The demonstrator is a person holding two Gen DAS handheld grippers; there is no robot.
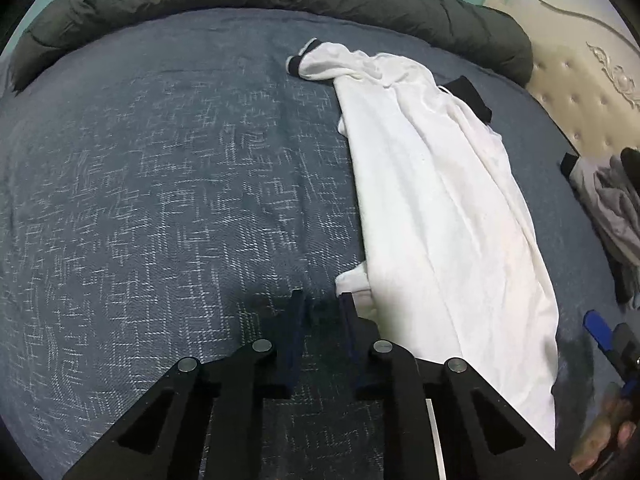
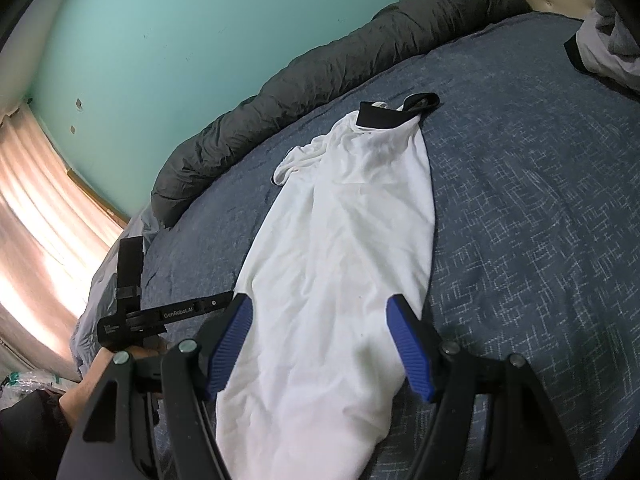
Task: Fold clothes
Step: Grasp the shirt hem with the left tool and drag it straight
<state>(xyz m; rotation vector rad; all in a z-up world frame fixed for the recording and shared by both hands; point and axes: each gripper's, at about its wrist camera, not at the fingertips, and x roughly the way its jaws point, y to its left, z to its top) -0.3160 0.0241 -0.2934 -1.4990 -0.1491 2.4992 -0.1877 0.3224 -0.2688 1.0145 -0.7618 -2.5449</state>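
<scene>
Left gripper [image 1: 322,300] apart at shirt [image 1: 440,208] hem, right gripper [image 2: 320,344] wide apart over it – bunched sleeve near bed's [image 1: 160,180] far edge could fold crooked.

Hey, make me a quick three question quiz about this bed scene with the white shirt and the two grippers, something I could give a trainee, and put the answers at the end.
1. True or false: the right gripper is clamped shut on the white shirt.
2. Multiple choice: what color is the trim on the shirt's collar? A) red B) black C) yellow
3. Fill in: the left gripper points at the patterned ____ bedspread, beside the shirt's edge.

Key:
1. False. Its blue pads stand wide apart, either side of the shirt.
2. B
3. blue
</scene>
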